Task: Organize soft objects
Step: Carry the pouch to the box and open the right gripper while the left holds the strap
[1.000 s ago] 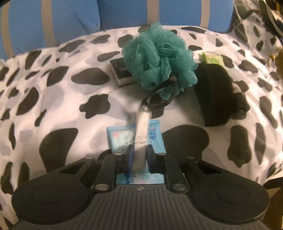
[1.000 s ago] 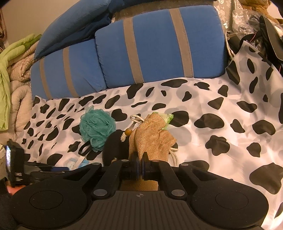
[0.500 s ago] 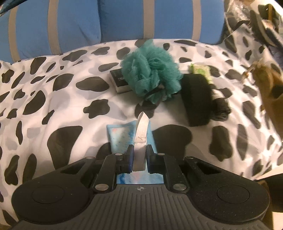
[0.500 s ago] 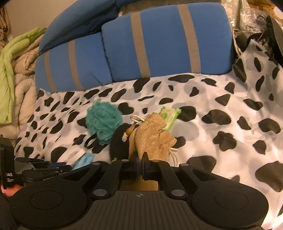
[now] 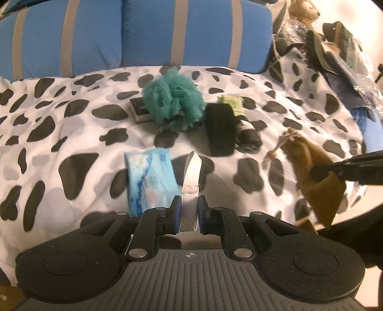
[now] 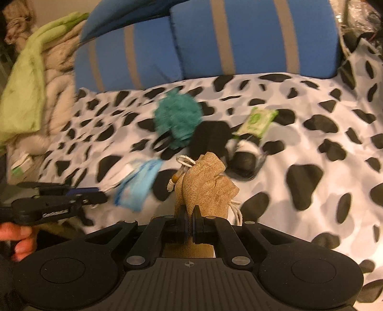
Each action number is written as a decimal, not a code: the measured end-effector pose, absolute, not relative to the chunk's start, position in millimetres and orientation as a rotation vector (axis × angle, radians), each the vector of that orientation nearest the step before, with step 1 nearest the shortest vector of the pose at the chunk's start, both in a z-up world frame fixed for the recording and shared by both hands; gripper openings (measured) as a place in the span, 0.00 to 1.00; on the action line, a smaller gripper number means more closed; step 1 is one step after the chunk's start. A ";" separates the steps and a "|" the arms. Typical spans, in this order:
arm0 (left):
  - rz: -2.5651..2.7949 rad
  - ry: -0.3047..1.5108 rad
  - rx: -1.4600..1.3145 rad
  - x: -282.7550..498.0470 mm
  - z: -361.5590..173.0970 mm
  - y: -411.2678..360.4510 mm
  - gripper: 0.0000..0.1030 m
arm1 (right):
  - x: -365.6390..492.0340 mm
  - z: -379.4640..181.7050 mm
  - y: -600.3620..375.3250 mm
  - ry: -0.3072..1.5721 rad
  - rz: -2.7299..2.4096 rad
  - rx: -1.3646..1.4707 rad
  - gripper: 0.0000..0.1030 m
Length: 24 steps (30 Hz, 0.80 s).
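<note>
My left gripper [image 5: 188, 215] is shut on a white elastic band [image 5: 191, 177] held above the cow-print cover [image 5: 59, 134]. My right gripper [image 6: 189, 221] is shut on a tan burlap drawstring pouch [image 6: 205, 189], which also shows in the left wrist view [image 5: 316, 172]. On the cover lie a teal bath pouf [image 5: 173, 101], a black soft roll [image 5: 220, 128], a black-and-white bundle [image 5: 247, 136], a green tissue pack [image 5: 232, 102], a blue tissue pack [image 5: 149, 179] and a dark small box [image 5: 138, 108].
Blue cushions with tan stripes [image 5: 143, 36] stand along the back. Cluttered bags and a plush toy [image 5: 302, 10] sit at the far right. Green and beige blankets [image 6: 28, 79] are piled at the left in the right wrist view.
My left gripper has pulled back and up with the white band, away from the pouf. My right gripper has moved with the pouch and now shows at the right of the left wrist view.
</note>
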<state>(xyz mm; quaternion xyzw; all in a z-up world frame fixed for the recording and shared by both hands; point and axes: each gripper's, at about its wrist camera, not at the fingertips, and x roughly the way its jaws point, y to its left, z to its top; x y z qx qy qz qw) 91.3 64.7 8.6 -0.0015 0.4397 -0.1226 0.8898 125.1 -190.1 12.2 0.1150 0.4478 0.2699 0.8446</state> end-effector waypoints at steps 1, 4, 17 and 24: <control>-0.262 0.915 -0.007 86.4 8.8 64.0 0.14 | 118.9 12.3 -187.7 0.947 0.585 0.242 0.05; -0.282 0.917 -0.011 73.8 9.3 60.9 0.14 | 101.2 12.5 -178.9 0.962 0.623 0.232 0.05; -0.324 0.985 -0.004 25.4 -0.2 50.7 0.14 | 57.4 -4.2 -155.5 1.081 0.639 0.137 0.06; -0.329 1.058 0.005 12.8 -11.0 45.6 0.14 | 44.5 -20.0 -145.2 1.185 0.595 0.075 0.06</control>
